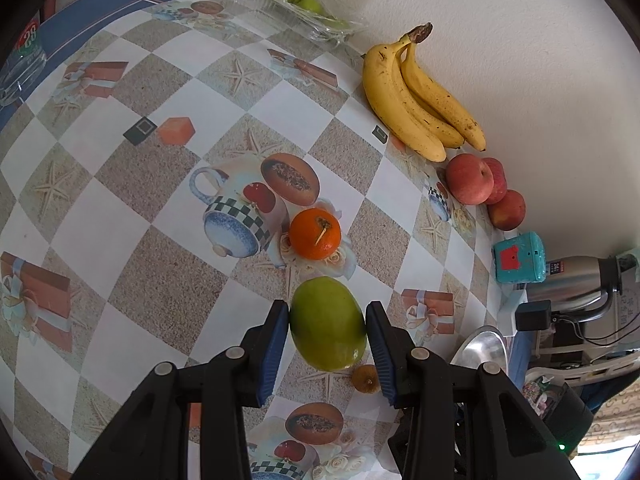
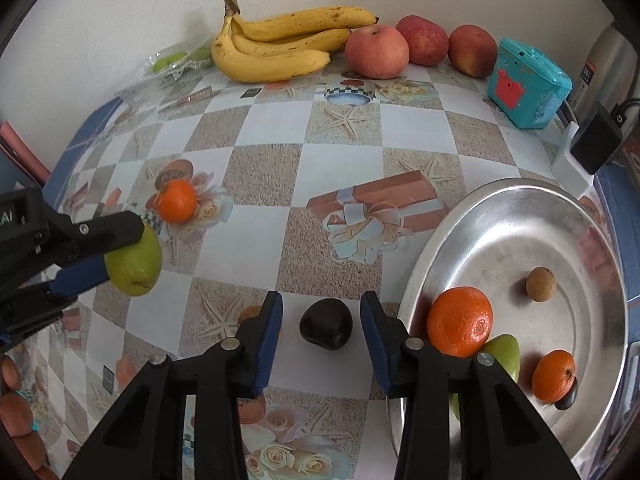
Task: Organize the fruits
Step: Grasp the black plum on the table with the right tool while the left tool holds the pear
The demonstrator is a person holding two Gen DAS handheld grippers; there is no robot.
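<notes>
My left gripper (image 1: pixel 327 320) is shut on a green fruit (image 1: pixel 327 332), its blue pads pressing both sides; the right wrist view shows this green fruit (image 2: pixel 134 264) at the left. A loose orange (image 1: pixel 315 239) lies just beyond it, and a small brown fruit (image 1: pixel 365 378) sits by the right finger. My right gripper (image 2: pixel 322 320) points down over a dark plum-like fruit (image 2: pixel 326 326) on the tablecloth. It is open, with a gap on each side of the fruit. The metal dish (image 2: pixel 520 220) at the right holds two oranges (image 2: pixel 460 322), a green fruit (image 2: pixel 504 354) and a small brown fruit (image 2: pixel 541 284).
Bananas (image 2: pixel 276 46) and three red apples (image 2: pixel 376 54) line the wall at the back. A teal box (image 2: pixel 528 84), a charger (image 2: pixel 596 140) and a steel flask (image 2: pixel 608 64) stand at the back right. A clear pack of green fruits (image 1: pixel 304 4) lies in the far corner.
</notes>
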